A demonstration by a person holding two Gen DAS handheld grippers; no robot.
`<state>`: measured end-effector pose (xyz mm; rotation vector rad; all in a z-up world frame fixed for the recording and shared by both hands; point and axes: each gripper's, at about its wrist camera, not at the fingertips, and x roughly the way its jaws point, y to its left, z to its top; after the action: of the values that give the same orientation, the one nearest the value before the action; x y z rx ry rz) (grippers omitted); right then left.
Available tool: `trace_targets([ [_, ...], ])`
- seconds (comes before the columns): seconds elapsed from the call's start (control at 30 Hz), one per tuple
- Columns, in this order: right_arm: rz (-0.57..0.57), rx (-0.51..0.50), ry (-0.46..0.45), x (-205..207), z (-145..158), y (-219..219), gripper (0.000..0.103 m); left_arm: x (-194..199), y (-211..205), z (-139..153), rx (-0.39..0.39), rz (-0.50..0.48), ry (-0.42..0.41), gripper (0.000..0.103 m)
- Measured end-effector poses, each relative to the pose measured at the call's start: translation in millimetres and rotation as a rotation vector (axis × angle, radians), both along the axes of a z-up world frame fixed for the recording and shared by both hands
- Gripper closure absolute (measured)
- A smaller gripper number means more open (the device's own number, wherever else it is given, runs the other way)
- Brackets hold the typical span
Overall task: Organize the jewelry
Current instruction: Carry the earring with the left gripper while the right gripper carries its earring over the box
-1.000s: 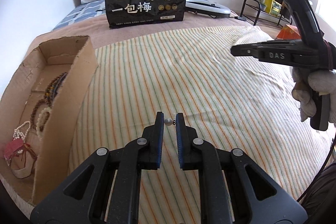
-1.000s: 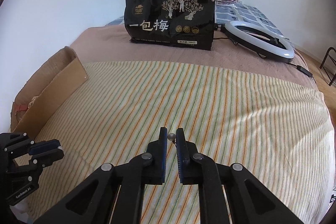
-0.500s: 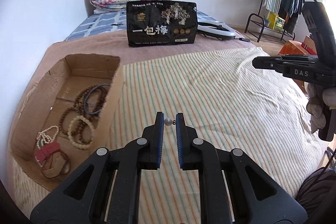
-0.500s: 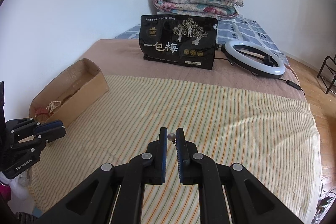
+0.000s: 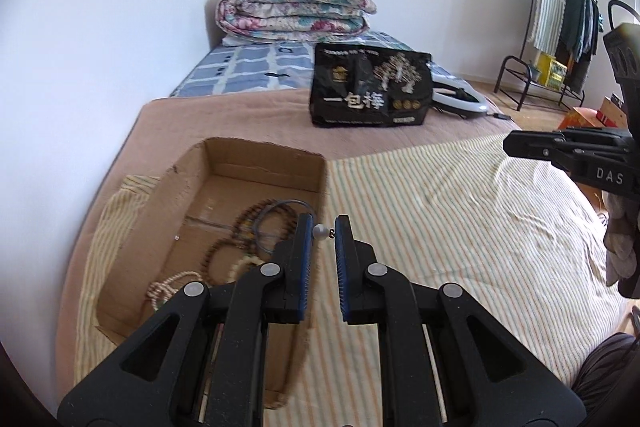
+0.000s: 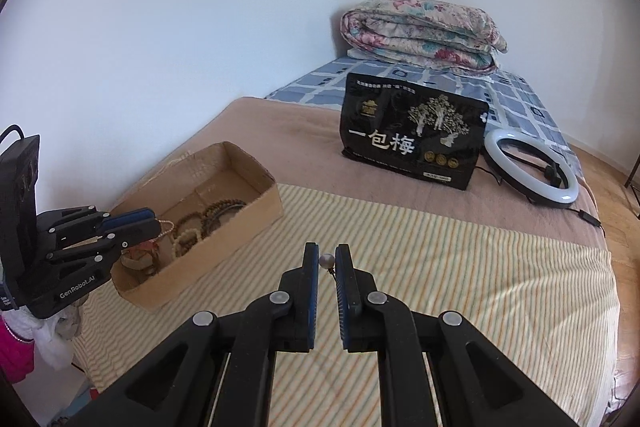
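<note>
Scene: bed (image 6: 460, 267) under a striped sheet, photographed from both wrists during a jewelry tidy-up.
Left gripper (image 5: 324, 231): clenched on a small pearl piece (image 5: 320, 231), pinched at the very tips, poised above the near right wall of the cardboard box (image 5: 264, 157).
Right gripper (image 6: 327, 261): clamped likewise on a second pearl piece (image 6: 326, 260), a short dark link dangling beneath it, held over the striped sheet well right of the box.
Pearl pieces: probably a pair of earrings, too small to confirm; neither yet in the box.
Box: seated at the left edge of the bed near the wall, already carrying wooden bead bracelets (image 5: 244, 227) and a pale bead strand (image 5: 170, 283).
Backdrop: black snack bag (image 6: 412, 135) upright toward the head of the bed, ring light (image 6: 532, 167) just beside it, folded floral quilt (image 6: 420, 35) behind.
Stage, as judged: carrying both pieces toward the box; drop-off not yet made.
Risk one: tip-only hold on round, smooth pearls; slight tilt or jolt likely to squirt one free onto the striped sheet, hard to spot there.
Risk two: release too near the box's wall, sending a pearl bouncing off the cardboard and outside.
Risk three: both grippers converging on one narrow box, inviting a knock between them.
</note>
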<state>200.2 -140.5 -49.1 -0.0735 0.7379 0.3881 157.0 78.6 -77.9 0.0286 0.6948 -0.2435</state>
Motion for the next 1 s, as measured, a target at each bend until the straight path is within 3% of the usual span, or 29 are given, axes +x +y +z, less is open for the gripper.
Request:
trace_targets([
  [0.5, 0.085, 0.015, 0.002, 41, 0, 88, 0.097, 41, 73, -2, -0.023, 0.107, 0.01, 0.093],
  [1.0, 0.109, 0.033, 0.047, 81, -24, 135, 0.097, 62, 86, -14, -0.027, 0.119, 0.023, 0.093],
])
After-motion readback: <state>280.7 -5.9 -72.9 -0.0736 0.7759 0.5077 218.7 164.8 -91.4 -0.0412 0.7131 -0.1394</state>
